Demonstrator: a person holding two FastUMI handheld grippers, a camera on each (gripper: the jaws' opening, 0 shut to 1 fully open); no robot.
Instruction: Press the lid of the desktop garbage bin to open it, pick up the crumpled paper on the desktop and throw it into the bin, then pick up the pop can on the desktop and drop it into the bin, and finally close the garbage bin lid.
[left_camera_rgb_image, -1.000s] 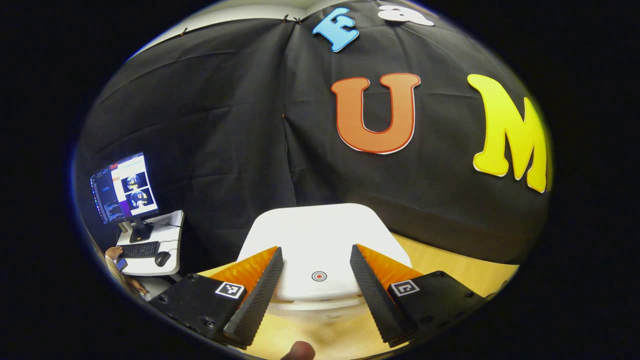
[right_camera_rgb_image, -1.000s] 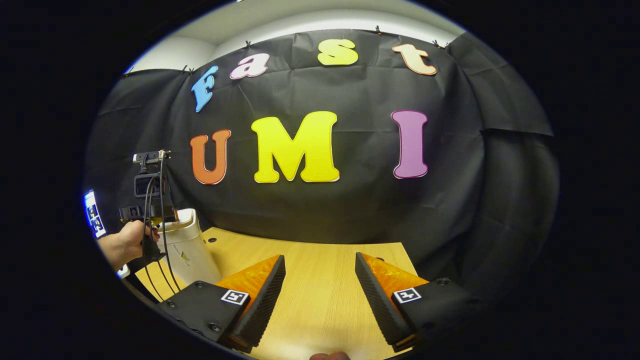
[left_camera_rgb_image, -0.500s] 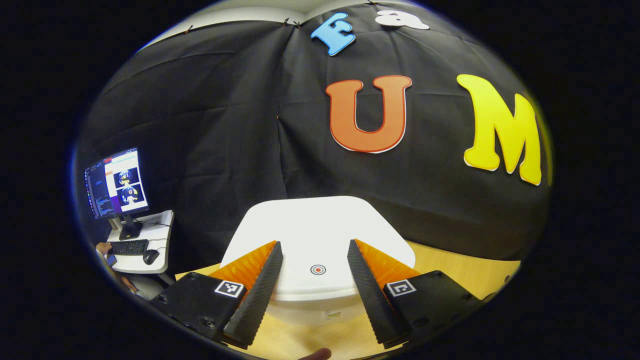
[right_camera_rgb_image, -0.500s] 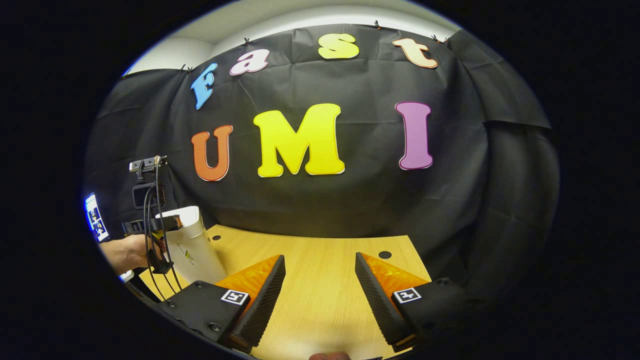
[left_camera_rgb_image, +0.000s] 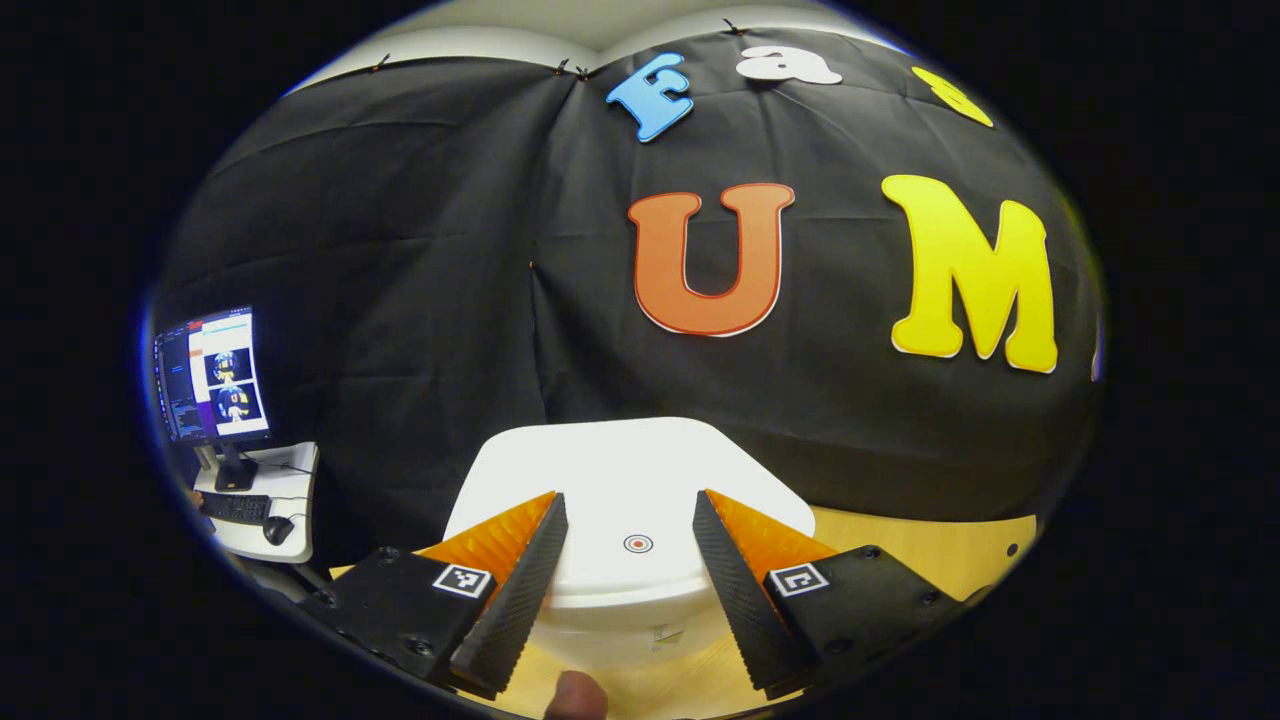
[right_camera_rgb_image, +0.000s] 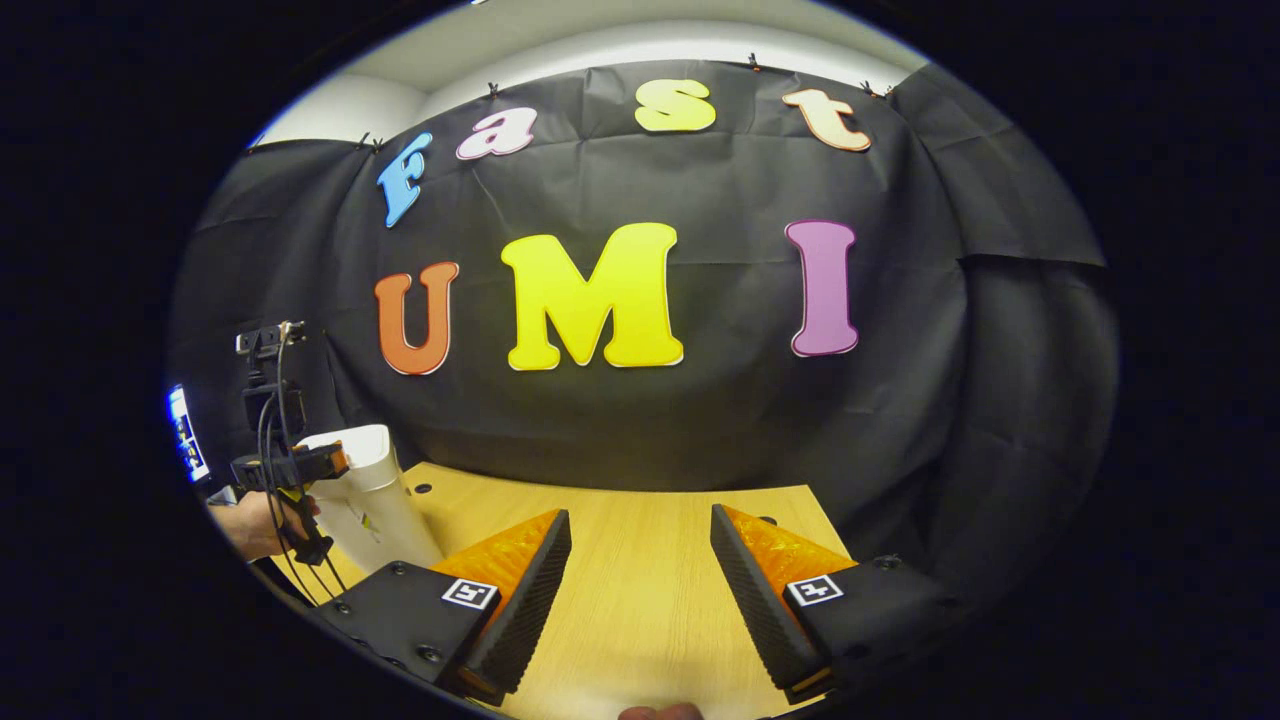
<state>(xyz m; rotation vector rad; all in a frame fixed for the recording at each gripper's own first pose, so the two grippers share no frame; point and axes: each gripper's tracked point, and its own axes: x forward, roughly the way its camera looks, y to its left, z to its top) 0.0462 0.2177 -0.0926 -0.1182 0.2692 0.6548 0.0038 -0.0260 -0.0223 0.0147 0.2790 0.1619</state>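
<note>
Bin (left_camera_rgb_image: 625, 490) stood at desk (right_camera_rgb_image: 640, 590) left end, lid (left_camera_rgb_image: 630, 470) down. Left gripper (left_camera_rgb_image: 628, 580) hovered over it, fingers wide, empty. Right gripper (right_camera_rgb_image: 640, 590) idle, fingers wide. Judged: either lid press pending or final close done.

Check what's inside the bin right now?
Can't tell: the white lid sits shut over the bin, hiding the contents. On top, a red ring mark shows between the left gripper's open jaws.
</note>
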